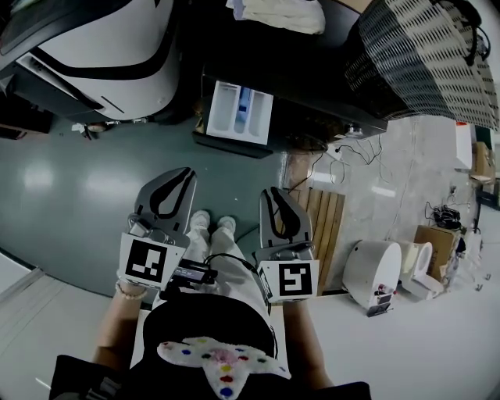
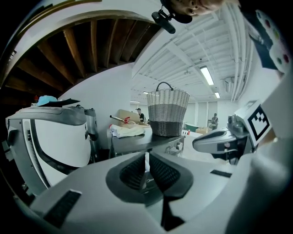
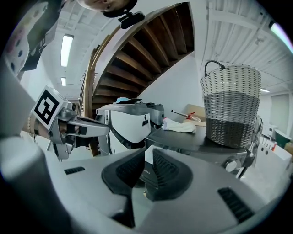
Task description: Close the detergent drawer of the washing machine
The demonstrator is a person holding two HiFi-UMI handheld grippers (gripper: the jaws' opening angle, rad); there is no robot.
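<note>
The white detergent drawer, with a blue compartment inside, stands pulled out from the dark washing machine ahead of me. Both grippers hover over the floor well short of it, side by side, pointing toward it. My left gripper has its pads together and nothing between them; in its own view only a hairline slit shows. My right gripper stands slightly parted and empty. Through its narrow gap I see the drawer's white front.
A wicker basket and a folded cloth sit on the washer's top. A large white machine stands to the left. On the floor at right are a wooden slat mat, cables and a small white appliance.
</note>
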